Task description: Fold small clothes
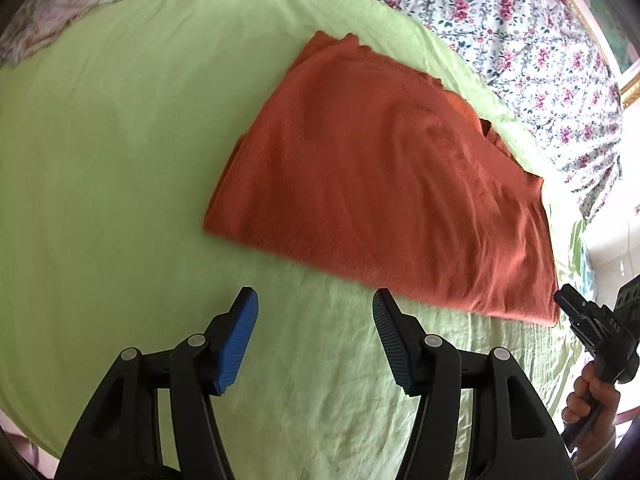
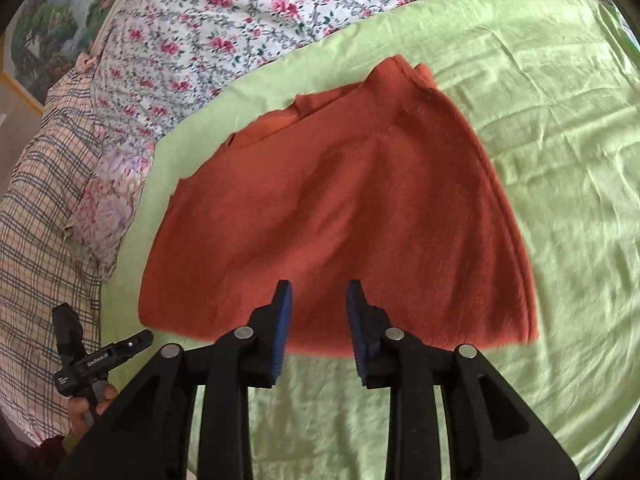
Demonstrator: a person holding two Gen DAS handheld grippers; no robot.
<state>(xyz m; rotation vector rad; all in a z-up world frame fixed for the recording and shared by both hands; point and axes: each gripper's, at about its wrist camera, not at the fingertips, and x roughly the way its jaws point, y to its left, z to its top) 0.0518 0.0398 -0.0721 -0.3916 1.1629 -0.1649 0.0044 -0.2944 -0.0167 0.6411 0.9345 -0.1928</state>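
Evidently the rust-orange garment [image 1: 384, 176] had been brought into a compact, layered rectangle on the green sheet [image 1: 120, 160] of the bed, so the folding was judged largely done; whether a further fold was wanted could not be settled, since the far edge was blurred and looked uneven. The left gripper [image 1: 315, 340] was held with its jaws wide and empty, the garment lying ahead of them and off toward their right side. The right gripper [image 2: 319, 332] was held with its jaws narrower but parted, gripping nothing, the garment's near hem just beyond their tips. Floral bedding [image 2: 224, 36] and a checked cloth [image 2: 36, 208] were seen beyond and to the left of the right jaws. Nothing was found between either pair of jaws and the cloth.
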